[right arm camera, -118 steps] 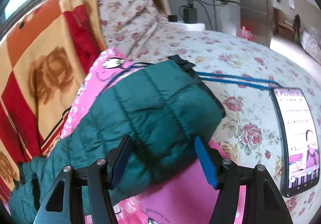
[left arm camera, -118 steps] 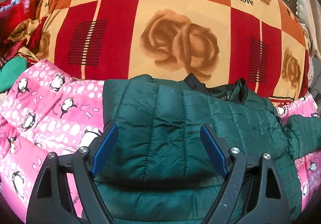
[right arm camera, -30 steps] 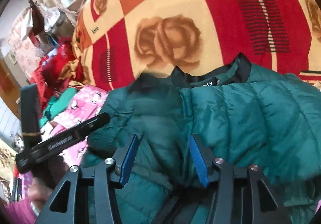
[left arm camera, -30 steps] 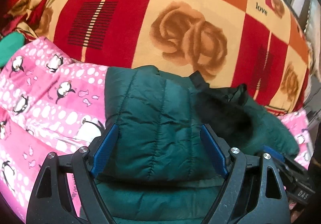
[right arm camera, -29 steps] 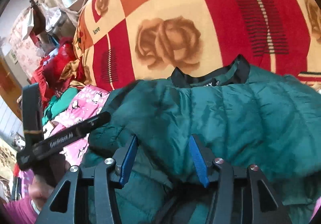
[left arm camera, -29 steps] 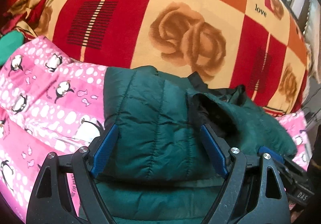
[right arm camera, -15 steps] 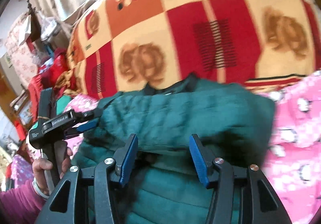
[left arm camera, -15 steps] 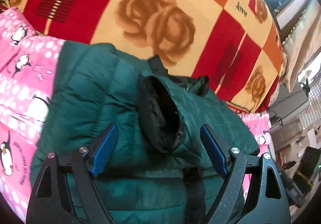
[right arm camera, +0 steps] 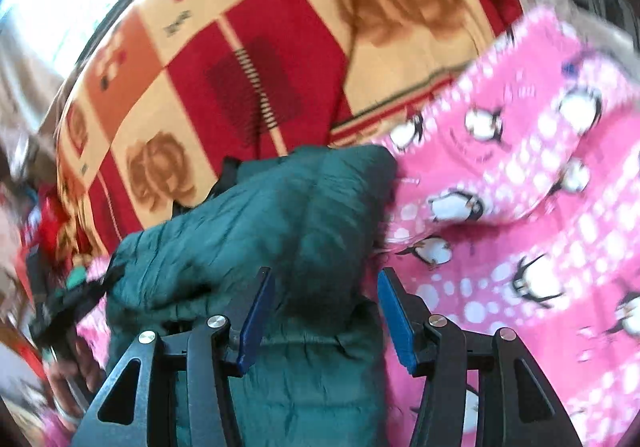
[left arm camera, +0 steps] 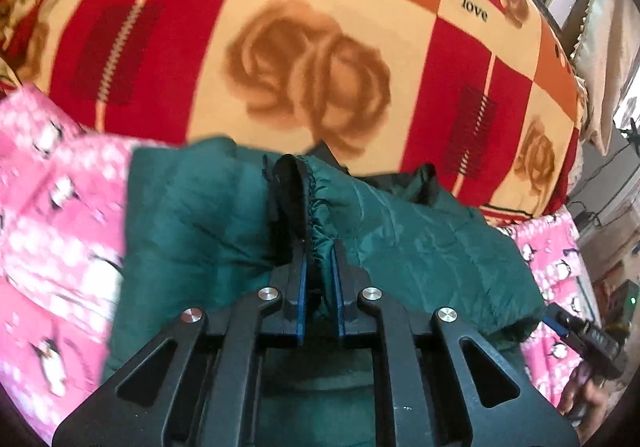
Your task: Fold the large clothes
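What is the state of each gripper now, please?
Left gripper: closed on the sleeve cuff of the green jacket.
Right gripper: open, opening slightly, jacket fabric between its fingers.

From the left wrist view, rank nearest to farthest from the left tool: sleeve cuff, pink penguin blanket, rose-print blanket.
1. Dark green puffer jacket's sleeve cuff, pinched in the left tool.
2. Pink penguin blanket, left, beneath the jacket.
3. Red and orange rose-print blanket, behind.

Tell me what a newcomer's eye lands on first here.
The dark green quilted puffer jacket fills the middle, lying on a pink penguin-print blanket. The left gripper is shut on the jacket's gathered sleeve cuff. Behind looms a red, orange and cream rose-patterned blanket.
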Demonstrator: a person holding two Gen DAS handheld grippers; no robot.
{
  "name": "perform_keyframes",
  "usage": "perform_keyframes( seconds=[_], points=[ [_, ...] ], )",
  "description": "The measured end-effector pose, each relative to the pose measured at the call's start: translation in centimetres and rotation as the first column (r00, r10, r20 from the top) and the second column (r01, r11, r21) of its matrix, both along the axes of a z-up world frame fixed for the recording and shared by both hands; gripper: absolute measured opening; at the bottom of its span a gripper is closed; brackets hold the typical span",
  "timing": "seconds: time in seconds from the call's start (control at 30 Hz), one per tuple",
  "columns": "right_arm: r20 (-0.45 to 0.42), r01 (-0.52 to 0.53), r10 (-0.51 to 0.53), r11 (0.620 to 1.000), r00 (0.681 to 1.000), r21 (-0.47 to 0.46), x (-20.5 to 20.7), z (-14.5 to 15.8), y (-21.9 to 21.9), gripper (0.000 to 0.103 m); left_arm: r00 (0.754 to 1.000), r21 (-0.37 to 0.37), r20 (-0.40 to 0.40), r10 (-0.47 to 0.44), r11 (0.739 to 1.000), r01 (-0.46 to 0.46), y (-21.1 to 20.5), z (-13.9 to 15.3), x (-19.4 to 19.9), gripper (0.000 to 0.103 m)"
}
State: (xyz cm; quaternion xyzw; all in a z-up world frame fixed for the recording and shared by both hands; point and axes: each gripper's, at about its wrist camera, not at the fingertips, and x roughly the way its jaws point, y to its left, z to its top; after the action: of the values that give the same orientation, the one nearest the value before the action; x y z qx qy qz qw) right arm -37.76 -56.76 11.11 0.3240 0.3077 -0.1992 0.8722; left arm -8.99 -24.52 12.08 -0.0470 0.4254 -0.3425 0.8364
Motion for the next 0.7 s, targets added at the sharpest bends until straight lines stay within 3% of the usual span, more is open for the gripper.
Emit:
perform_keyframes(
  seconds=[0.13,0.3,0.43,0.5,0.53,0.57,0.7],
  points=[
    [0.025,0.044,-0.045,0.997,0.999,0.06,1.9,-1.1,-1.8,0.07,0.997,0.073,0.026,0.069,0.995,-0.071,1.6,0.3,1.2,0.009],
    [-0.003,0.02,-0.02,0.997,1.0,0.08,5.6,-1.9,-3.1,0.07,0.998,0.108,-0.002,0.06,0.992,-0.06,1.6,-1.1,1.6,0.009],
    [-0.031,-0.02,0.022,0.998,0.999,0.064,8.3,-2.3,-3.5,0.07,0.997,0.143,0.036,0.062,0.987,-0.067,1.1,-1.2,1.2,0.009],
    [-0.036,-0.028,0.031,0.997,0.999,0.076,9.2,-2.8,-4.0,0.06,0.996,0.14,0.04,0.077,0.987,-0.082,1.4,-1.1,1.3,0.009],
    [-0.032,-0.031,0.033,0.997,0.999,0.07,9.3,-2.8,-4.1,0.042,0.996,0.136,0.038,0.08,0.987,-0.085,1.5,-1.0,1.4,0.009],
    [-0.035,-0.03,0.032,0.998,0.999,0.046,9.5,-2.6,-4.2,0.034,0.996,0.13,0.031,0.083,0.988,-0.086,1.6,-1.0,1.5,0.009],
    [-0.078,-0.037,0.027,0.989,0.997,-0.142,10.4,-0.9,-3.6,0.013,0.997,0.163,0.047,0.066,0.984,-0.073,0.8,-1.5,0.8,0.009]
  ],
)
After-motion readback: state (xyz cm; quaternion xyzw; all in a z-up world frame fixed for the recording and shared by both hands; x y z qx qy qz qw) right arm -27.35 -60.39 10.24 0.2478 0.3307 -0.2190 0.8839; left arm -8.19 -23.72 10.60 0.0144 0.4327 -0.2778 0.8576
